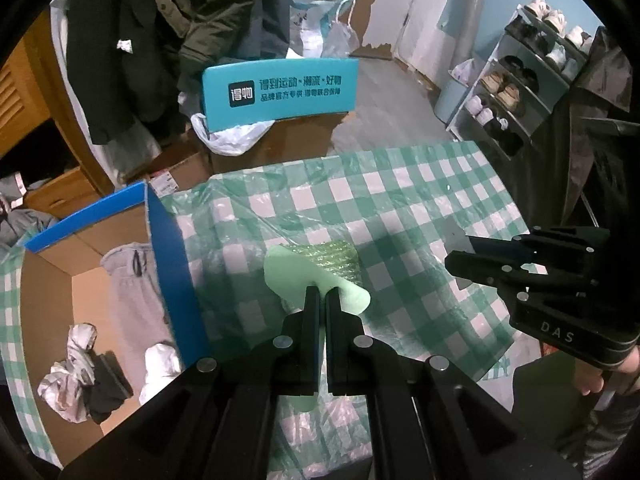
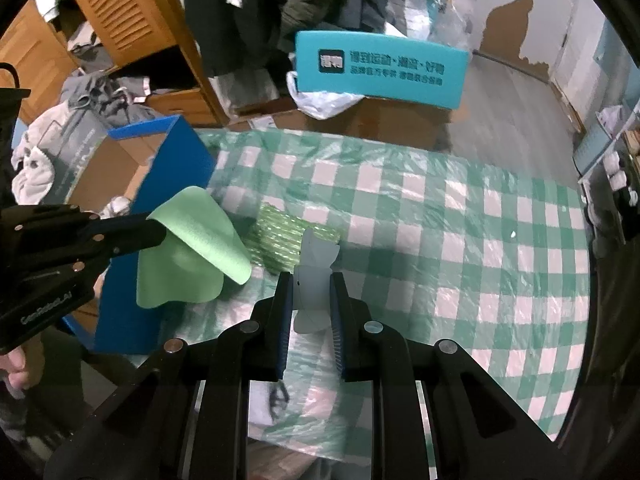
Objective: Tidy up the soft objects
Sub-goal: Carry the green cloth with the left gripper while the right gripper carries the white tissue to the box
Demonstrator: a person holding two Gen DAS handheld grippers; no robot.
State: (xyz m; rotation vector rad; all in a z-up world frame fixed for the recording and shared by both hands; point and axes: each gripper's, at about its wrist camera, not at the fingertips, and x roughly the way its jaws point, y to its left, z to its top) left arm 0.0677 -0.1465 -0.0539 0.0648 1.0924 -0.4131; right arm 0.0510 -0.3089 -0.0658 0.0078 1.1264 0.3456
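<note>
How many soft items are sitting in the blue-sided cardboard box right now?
4: grey sweatpants at the back, white bundle, dark garment, crumpled grey-white cloth in front. More may lie hidden.

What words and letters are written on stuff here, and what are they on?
"得物" logo and "得到运动·潮流·好物": on the teal cardboard box.
Smaller line beneath it on the teal cardboard box: too blurred to read surely.
"DAS": on the black right gripper.
"Gen Robot.AI", roughly: on the black left gripper.

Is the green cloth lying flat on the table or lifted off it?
Lifted. The left gripper pinches the green cloth at one edge, and the rest drapes down in folds beside the blue box, above the checkered tablecloth.
</note>
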